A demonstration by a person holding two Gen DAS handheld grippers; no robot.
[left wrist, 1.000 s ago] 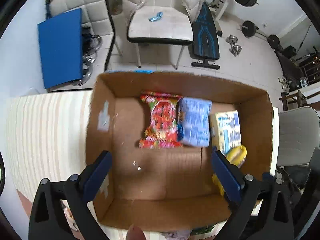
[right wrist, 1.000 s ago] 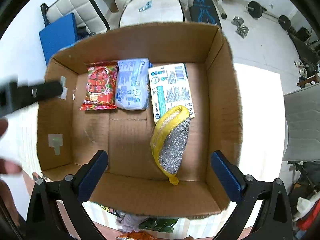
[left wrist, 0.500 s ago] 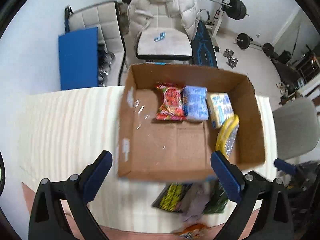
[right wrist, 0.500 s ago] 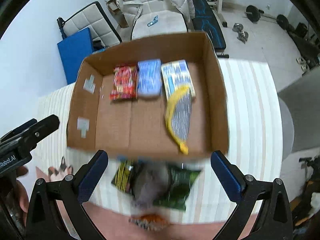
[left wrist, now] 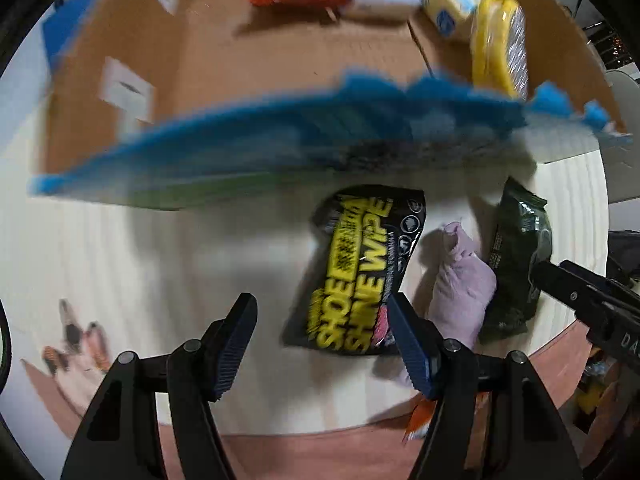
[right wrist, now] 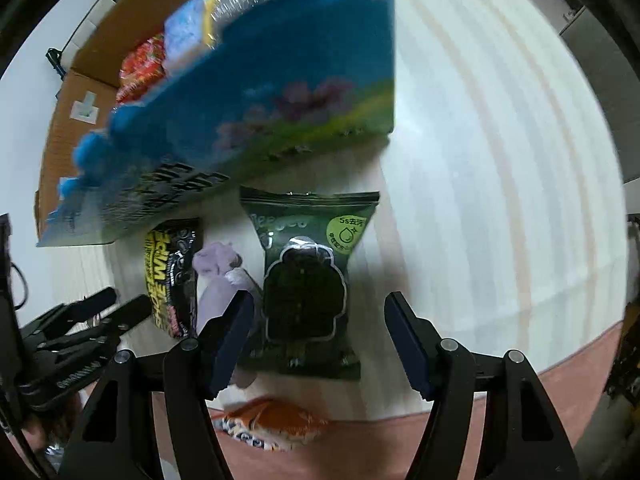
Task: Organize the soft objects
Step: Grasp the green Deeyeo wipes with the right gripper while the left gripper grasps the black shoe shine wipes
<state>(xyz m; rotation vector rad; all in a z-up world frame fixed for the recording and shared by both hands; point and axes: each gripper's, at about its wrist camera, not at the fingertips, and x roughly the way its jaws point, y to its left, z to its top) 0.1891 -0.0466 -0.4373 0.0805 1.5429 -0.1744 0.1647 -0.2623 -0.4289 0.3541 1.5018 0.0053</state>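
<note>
In the left wrist view the left gripper (left wrist: pixel 322 344) fills the lower centre of the frame, its jaws spread apart with nothing between them. Just above and right of its right-hand fingertip lies the black shoe-shine wipe pack (left wrist: pixel 360 276) with yellow lettering, flat on the pale striped table (left wrist: pixel 140 264); the fingertip overlaps the pack's lower right corner in the picture, though whether it touches I cannot tell. To the right of the pack sits a lilac soft bundle (left wrist: pixel 460 284), and further right a dark green pouch (left wrist: pixel 516 256). The tip of the other gripper pokes in at the right edge beside that pouch. Across the upper half stretches the cardboard box (left wrist: pixel 280 72), blurred, its near wall printed blue; a yellow and silver scrubber (left wrist: pixel 500 44) lies in its upper right corner.

In the right wrist view the right gripper (right wrist: pixel 320 340) is released as well, jaws wide, at lower centre. The dark green pouch (right wrist: pixel 308 280) lies between and just above its fingertips. The lilac bundle (right wrist: pixel 218 276) and wipe pack (right wrist: pixel 172 276) lie to the left, and an orange packet (right wrist: pixel 272 424) shows at the bottom edge of the table.
</note>
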